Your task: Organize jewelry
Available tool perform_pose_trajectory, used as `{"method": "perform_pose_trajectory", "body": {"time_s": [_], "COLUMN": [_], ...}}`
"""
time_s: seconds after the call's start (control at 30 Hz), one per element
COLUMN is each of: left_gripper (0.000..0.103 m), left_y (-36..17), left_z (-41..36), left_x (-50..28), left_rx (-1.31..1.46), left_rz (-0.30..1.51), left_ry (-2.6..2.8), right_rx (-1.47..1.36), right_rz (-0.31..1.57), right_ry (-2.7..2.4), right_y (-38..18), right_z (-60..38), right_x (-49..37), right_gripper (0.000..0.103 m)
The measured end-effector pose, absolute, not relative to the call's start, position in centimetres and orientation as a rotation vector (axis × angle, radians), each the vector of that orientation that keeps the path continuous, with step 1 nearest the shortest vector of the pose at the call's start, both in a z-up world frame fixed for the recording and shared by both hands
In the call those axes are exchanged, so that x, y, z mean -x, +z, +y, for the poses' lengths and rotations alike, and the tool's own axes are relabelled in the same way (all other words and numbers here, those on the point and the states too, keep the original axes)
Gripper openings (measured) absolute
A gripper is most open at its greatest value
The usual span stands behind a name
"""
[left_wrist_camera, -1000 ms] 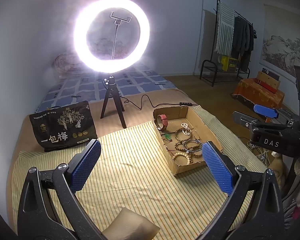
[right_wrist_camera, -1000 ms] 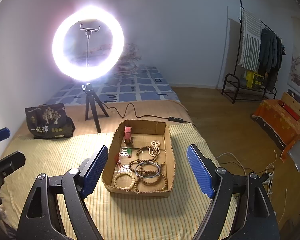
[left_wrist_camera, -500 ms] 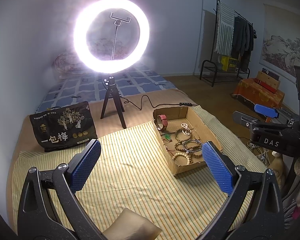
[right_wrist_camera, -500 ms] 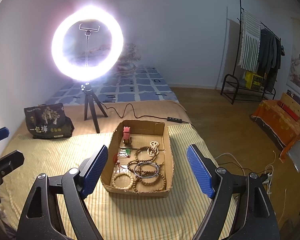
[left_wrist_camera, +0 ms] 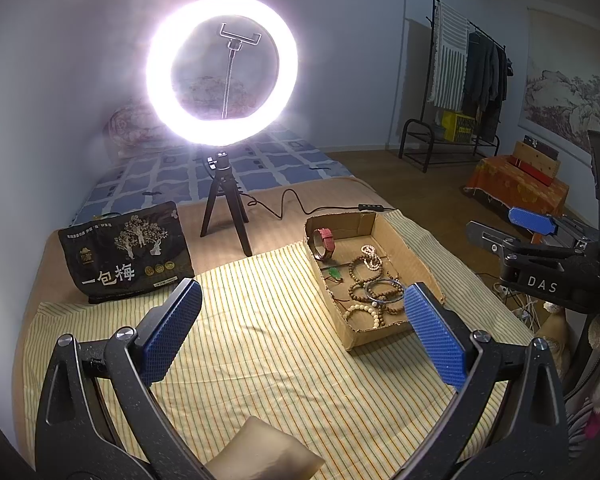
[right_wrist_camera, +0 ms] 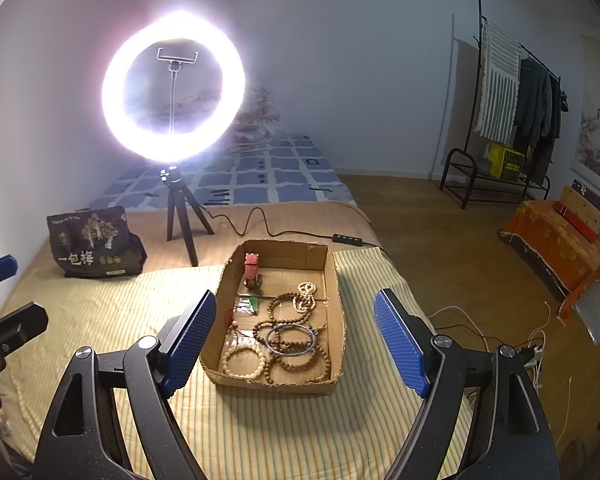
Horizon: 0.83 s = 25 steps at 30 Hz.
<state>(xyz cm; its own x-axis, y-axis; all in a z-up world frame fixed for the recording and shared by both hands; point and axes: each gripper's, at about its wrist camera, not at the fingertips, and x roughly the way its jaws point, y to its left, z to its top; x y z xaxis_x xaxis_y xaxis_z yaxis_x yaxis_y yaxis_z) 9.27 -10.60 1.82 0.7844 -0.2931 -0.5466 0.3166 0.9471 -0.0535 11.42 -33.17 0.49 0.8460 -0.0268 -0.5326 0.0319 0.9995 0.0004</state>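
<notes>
A shallow cardboard box (right_wrist_camera: 337, 312) (left_wrist_camera: 418, 264) lies on the yellow striped cloth (right_wrist_camera: 100, 312) (left_wrist_camera: 260, 320). In it lie a red-strapped watch (right_wrist_camera: 252, 268) (left_wrist_camera: 324, 242), a green pendant (right_wrist_camera: 253, 303), a white bead strand (right_wrist_camera: 306, 298), brown bead bracelets (right_wrist_camera: 296, 354), a pale bead bracelet (right_wrist_camera: 244, 360) and a dark bangle (right_wrist_camera: 291, 339). My right gripper (right_wrist_camera: 296, 344) is open and empty, hovering above the box's near end. My left gripper (left_wrist_camera: 304, 328) is open and empty, above the cloth left of the box.
A lit ring light on a small tripod (right_wrist_camera: 182, 220) (left_wrist_camera: 224, 216) stands behind the box, its cable (right_wrist_camera: 300, 234) running right. A black printed bag (right_wrist_camera: 96, 246) (left_wrist_camera: 128, 252) stands at back left. A tan cushion (left_wrist_camera: 260, 456) lies near me. The bed's right edge drops to the wooden floor (right_wrist_camera: 460, 240).
The right wrist view has shifted slightly, so the box sits a little lower and nearer. The left gripper has barely moved. Both stay open.
</notes>
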Motion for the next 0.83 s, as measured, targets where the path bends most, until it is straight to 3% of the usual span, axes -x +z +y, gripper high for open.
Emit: {"method": "perform_pose_trajectory", "body": {"time_s": [0.83], "left_gripper": [0.103], "left_y": [1.58], "left_z": [-11.11], "left_x": [-8.81], "left_rx": [-0.047], "left_rz": [0.571], "left_ry": [-0.328], "right_rx": [-0.007], "right_rz": [0.564], "right_ry": [-0.031], "right_y": [0.47], "right_z": [-33.3], "right_x": [-11.38], "right_gripper": [0.081]}}
